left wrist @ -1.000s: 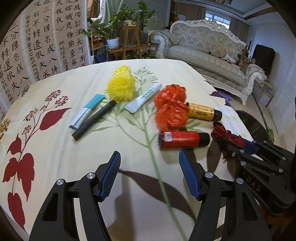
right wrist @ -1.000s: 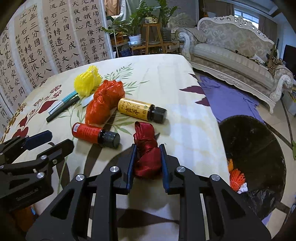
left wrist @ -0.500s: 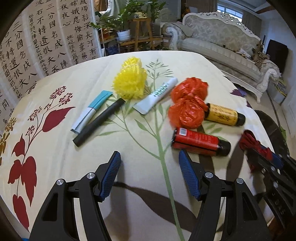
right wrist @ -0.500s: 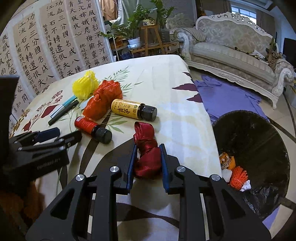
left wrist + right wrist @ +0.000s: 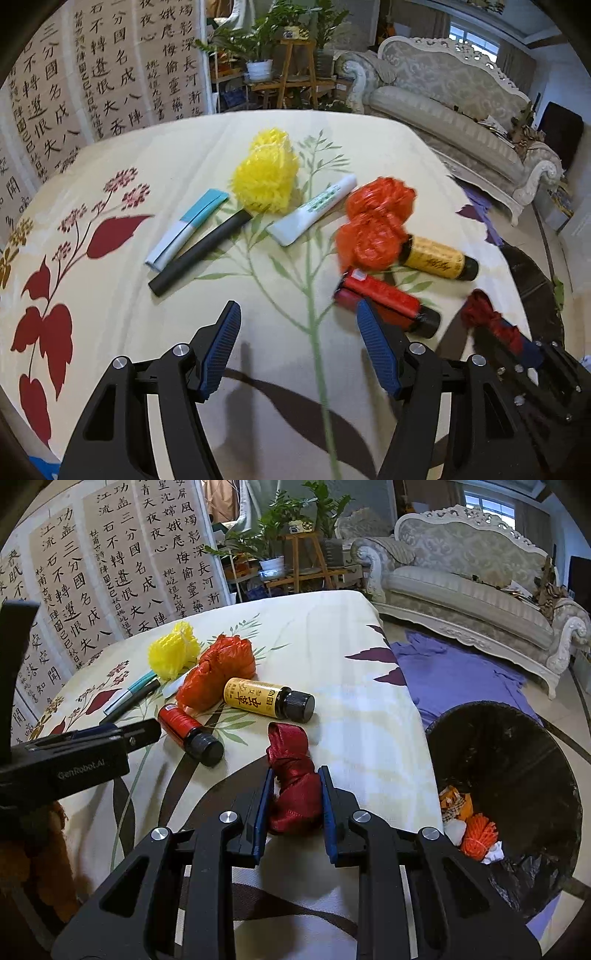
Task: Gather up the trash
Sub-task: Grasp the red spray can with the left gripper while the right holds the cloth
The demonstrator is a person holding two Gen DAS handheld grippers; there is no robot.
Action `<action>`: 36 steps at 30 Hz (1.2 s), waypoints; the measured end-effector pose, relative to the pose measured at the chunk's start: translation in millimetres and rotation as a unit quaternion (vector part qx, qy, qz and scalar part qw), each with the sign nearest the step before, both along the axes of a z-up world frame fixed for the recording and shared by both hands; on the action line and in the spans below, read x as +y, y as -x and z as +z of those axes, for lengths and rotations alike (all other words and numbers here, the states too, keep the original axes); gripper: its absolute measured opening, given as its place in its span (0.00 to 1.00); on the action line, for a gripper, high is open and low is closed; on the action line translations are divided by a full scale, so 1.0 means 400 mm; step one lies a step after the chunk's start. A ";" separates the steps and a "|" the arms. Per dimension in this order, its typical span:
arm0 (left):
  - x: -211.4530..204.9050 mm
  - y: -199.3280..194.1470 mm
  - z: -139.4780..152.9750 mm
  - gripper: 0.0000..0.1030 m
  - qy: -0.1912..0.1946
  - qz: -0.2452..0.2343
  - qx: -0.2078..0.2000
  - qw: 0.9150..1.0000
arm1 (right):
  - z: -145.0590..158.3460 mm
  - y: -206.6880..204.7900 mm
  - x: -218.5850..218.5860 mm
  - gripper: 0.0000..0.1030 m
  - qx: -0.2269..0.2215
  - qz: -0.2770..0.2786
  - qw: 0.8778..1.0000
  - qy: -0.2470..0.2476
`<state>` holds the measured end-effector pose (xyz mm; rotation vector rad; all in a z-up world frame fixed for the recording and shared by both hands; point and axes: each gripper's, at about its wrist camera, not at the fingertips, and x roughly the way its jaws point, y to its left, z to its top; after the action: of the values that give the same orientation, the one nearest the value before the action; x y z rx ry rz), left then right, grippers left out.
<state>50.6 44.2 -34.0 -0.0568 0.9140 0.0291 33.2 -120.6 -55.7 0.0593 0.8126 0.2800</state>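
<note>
Right gripper (image 5: 295, 805) pinches a dark red ribbon wad (image 5: 293, 786) between its blue pads, held above the near edge of the floral tablecloth (image 5: 332, 635). Black trash bin (image 5: 517, 775) sits on the floor just right of the table, scraps inside. Left gripper (image 5: 299, 350) hangs over the cloth with fingers spread wide, nothing between them. On the cloth: red bottle (image 5: 388, 306), yellow bottle (image 5: 439, 260), orange crumpled bag (image 5: 373, 229), yellow mesh (image 5: 267, 177), white tube (image 5: 314, 210), two markers (image 5: 199, 243).

Bright daylight; left view blurred; fisheye-warped edges.
</note>
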 end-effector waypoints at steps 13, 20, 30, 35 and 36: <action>-0.059 -0.059 0.007 0.66 0.025 -0.011 0.005 1.000 | -0.002 0.002 -0.009 0.23 -0.002 0.006 1.000 -0.009; -0.046 -0.081 0.002 0.69 0.045 -0.011 0.004 0.999 | -0.001 0.001 -0.009 0.23 -0.003 0.006 1.000 -0.007; -0.069 -0.061 -0.005 0.69 0.049 -0.044 0.009 0.998 | 0.000 0.000 -0.007 0.23 -0.004 0.005 1.000 -0.007; -0.089 -0.061 0.005 0.69 0.039 -0.057 -0.002 0.998 | 0.000 0.000 -0.008 0.23 -0.003 0.005 1.000 -0.006; -0.094 -0.062 0.005 0.70 0.035 -0.060 -0.003 0.998 | 0.000 0.000 -0.008 0.23 -0.003 0.005 1.000 -0.006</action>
<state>75.4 6.8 -31.9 -0.0673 0.9113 -0.1142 33.2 -123.8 -55.8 0.0661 0.8046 0.2949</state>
